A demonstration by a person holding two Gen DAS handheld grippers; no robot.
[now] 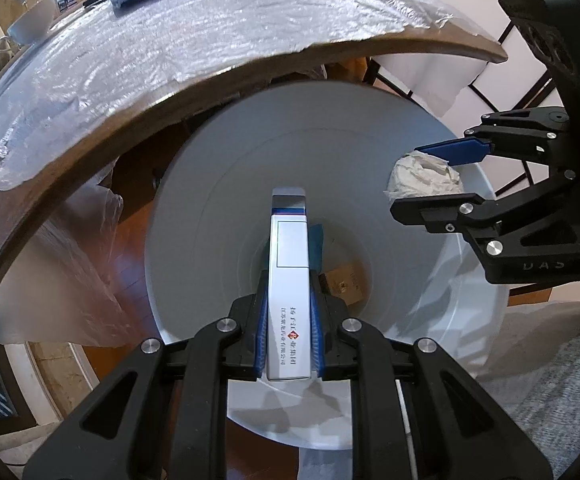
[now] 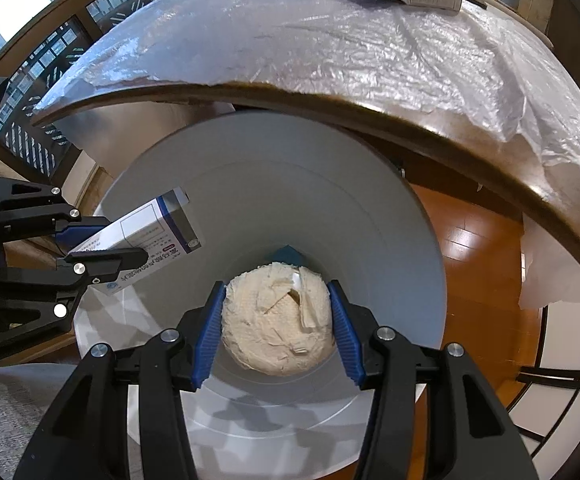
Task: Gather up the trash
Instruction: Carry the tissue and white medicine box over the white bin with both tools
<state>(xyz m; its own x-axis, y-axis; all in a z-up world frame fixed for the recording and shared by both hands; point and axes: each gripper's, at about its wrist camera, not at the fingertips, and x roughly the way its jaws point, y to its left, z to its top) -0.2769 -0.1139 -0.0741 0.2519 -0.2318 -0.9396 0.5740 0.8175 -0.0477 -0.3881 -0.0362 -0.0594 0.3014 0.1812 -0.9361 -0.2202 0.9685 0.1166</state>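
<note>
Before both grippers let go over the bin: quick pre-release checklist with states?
1. Left gripper shut on the white medicine box: ok.
2. Right gripper shut on the crumpled tissue ball: ok.
3. Box over the grey bin opening, pointing down into it: ok.
4. Tissue ball over the bin opening: ok.
5. The two grippers apart, not touching: ok.
6. Room left in the bin: ok, only a few scraps at the bottom.
</note>
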